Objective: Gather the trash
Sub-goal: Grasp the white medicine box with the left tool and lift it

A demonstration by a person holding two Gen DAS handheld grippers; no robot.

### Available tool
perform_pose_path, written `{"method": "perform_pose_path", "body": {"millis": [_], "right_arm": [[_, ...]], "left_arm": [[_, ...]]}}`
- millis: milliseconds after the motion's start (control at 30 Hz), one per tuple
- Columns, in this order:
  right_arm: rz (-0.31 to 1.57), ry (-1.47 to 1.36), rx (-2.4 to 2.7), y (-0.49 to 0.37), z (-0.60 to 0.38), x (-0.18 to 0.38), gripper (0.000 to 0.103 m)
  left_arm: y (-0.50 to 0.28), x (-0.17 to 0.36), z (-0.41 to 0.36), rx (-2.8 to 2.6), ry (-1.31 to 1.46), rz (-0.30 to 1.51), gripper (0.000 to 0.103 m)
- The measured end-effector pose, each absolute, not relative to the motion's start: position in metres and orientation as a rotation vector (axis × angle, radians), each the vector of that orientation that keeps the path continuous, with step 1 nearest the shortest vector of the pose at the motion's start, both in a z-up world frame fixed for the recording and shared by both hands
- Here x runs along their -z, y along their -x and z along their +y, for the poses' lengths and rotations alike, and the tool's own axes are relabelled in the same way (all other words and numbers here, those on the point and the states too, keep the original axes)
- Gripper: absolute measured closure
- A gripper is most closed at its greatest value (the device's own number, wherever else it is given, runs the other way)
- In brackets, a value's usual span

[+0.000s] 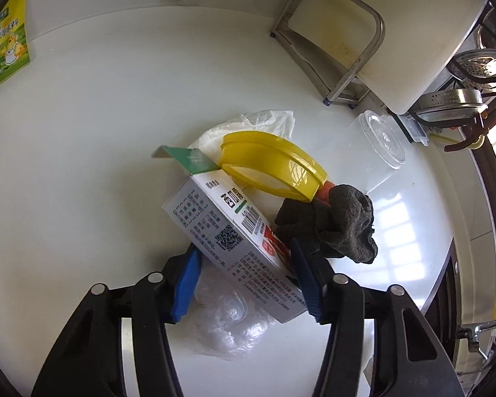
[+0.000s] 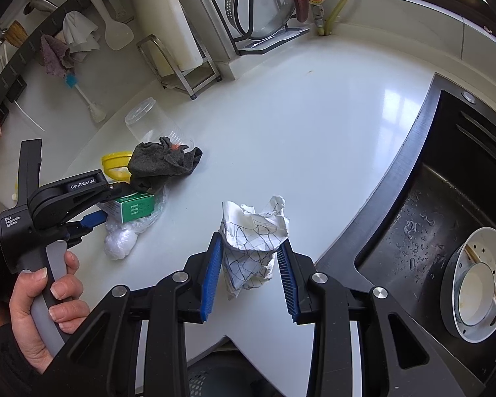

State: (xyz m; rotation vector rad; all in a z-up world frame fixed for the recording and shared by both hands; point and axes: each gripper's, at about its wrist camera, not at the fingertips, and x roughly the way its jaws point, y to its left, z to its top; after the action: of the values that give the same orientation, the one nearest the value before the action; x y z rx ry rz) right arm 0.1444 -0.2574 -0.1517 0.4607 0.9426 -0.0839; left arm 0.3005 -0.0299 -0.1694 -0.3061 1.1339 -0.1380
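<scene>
A white carton (image 1: 228,228) with a green flap lies slanted between the blue pads of my left gripper (image 1: 244,248), which is shut on it, above a crumpled clear plastic bag (image 1: 228,324). In the right wrist view the carton's green end (image 2: 135,206) shows beside the left gripper (image 2: 109,213), held in a person's hand (image 2: 49,297). My right gripper (image 2: 250,241) is shut on a crumpled paper (image 2: 251,251) with drawn lines, over the counter's front edge. A yellow lid (image 1: 271,165), a dark grey cloth (image 1: 334,225) and a white wrapper (image 1: 264,122) lie behind the carton.
A clear plastic cup (image 1: 380,139) lies on its side near a cutting board in a metal rack (image 1: 363,33). A yellow-green packet (image 1: 6,46) leans at far left. The black sink (image 2: 413,172) at right holds a bowl (image 2: 479,281). A perforated bin (image 2: 208,374) sits below the counter edge.
</scene>
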Motion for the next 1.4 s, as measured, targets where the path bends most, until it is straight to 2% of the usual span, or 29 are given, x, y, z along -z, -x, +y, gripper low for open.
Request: {"method": "perform_pose_path", "body": {"millis": [100, 300, 667, 1033, 1200, 1233, 1300, 1400], "right_arm": [[0.942, -0.460, 0.081, -0.145, -0.256, 0.151, 0.070], [0.947, -0.457, 0.065, -0.147, -0.253, 0.151, 0.070], [0.940, -0.441, 0.040, -0.141, -0.242, 0.141, 0.070], [0.954, -0.425, 0.015, -0.138, -0.226, 0.140, 0.070], [0.956, -0.417, 0.005, -0.140, -0.215, 0.141, 0.070], [0.957, -0.416, 0.003, -0.140, -0.214, 0.142, 0.070], [0.958, -0.414, 0.003, -0.139, -0.211, 0.142, 0.070], [0.957, -0.413, 0.007, -0.138, -0.209, 0.141, 0.070]], "left_arm": [[-0.300, 0.164, -0.028, 0.166, 0.292, 1.124, 0.065], [-0.296, 0.148, -0.019, 0.196, 0.247, 1.081, 0.070], [-0.288, 0.116, 0.011, 0.245, 0.185, 1.039, 0.070], [-0.258, 0.143, 0.026, 0.270, 0.066, 1.094, 0.070], [-0.263, 0.152, 0.039, 0.258, 0.090, 1.140, 0.066], [-0.264, 0.153, 0.041, 0.255, 0.098, 1.149, 0.064], [-0.264, 0.155, 0.048, 0.245, 0.113, 1.155, 0.051], [-0.264, 0.155, 0.057, 0.233, 0.120, 1.152, 0.044]]}}
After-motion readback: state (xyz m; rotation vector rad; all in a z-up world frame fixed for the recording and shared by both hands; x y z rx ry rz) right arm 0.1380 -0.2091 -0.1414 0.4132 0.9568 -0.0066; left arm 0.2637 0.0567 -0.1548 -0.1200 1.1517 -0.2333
